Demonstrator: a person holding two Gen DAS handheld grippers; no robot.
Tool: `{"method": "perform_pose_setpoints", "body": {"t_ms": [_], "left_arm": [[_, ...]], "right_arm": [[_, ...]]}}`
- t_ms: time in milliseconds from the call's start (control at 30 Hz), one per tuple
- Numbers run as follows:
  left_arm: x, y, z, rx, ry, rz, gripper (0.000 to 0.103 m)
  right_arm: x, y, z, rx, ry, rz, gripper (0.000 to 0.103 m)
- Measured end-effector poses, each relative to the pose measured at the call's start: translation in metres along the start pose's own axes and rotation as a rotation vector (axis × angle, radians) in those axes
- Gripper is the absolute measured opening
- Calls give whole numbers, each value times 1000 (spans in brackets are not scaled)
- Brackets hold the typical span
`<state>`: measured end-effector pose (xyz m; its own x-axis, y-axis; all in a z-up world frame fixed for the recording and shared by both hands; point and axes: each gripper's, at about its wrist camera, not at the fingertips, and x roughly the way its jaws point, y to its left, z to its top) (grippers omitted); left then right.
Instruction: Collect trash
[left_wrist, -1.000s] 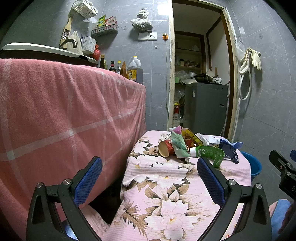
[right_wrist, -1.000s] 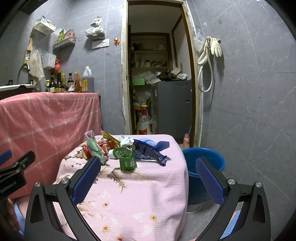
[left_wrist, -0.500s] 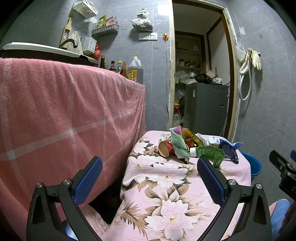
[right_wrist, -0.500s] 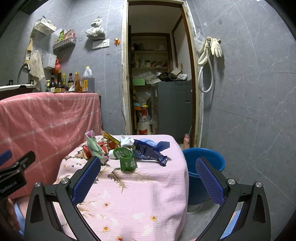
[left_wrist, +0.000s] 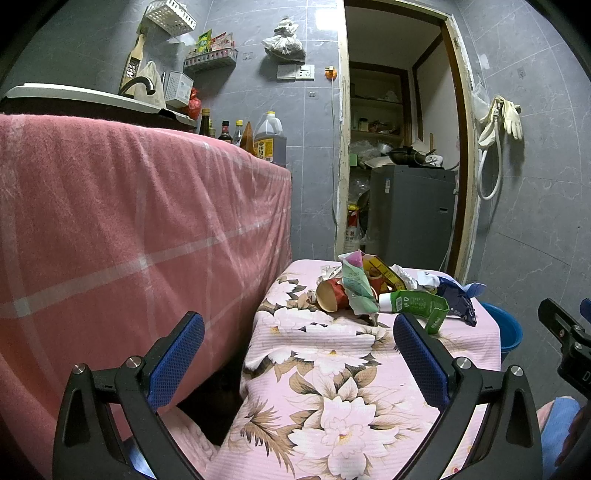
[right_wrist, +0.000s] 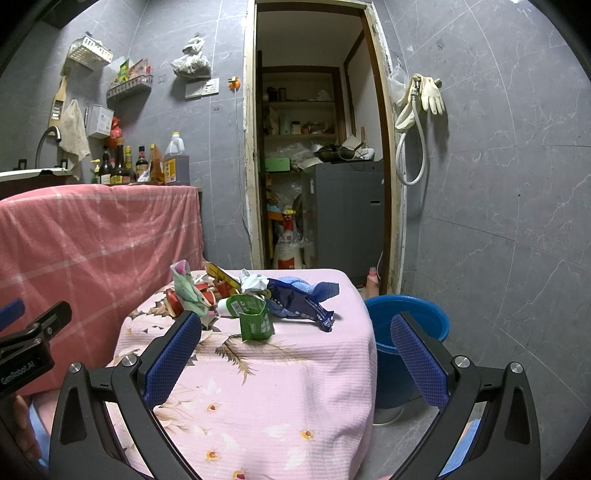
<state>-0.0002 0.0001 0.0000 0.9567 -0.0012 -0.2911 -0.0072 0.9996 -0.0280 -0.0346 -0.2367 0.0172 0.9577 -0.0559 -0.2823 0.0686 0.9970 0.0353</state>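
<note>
The blue bucket (right_wrist: 408, 325) stands on the floor just right of the floral-cloth table (right_wrist: 258, 387), right of centre; its contents cannot be made out. The trash pile (right_wrist: 243, 299), with a green carton (right_wrist: 255, 321) and blue wrapper (right_wrist: 299, 302), lies at mid-frame on the table's far part. The left gripper (left_wrist: 299, 354) and right gripper (right_wrist: 295, 347) are both spread wide, empty, touching nothing. Only the left view shows the red paper cup (left_wrist: 330, 295) mouth-on.

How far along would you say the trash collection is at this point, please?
Nothing looks done: the blue bucket beside the table shows no trash inside. Nothing is in hand: the left hand-held gripper and right hand-held gripper are open and empty, short of the pile. Left to collect: the green carton, blue wrapper, red paper cup and other scraps.
</note>
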Motion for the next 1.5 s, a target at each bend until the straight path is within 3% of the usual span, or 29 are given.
{"method": "perform_pose_setpoints", "body": {"t_ms": [667,967,1233,1433,1500], "left_arm": [[6,-3,4,-8,2,-10,100],[50,-18,30,-1,23,-68,100],[92,-32,43,7,47,-104,100],[123,-37,39,17,93,-132,98],[133,-41,36,23,108,-144,91]], "right_arm": [[6,-3,13,-13,-29,29,103],[29,-15,40,-38,-79,61,103],[68,-26,46,-36,-52,95,103],[105,-29,44,-25,5,129,86],[118,-30,42,-20,33,139,76]]}}
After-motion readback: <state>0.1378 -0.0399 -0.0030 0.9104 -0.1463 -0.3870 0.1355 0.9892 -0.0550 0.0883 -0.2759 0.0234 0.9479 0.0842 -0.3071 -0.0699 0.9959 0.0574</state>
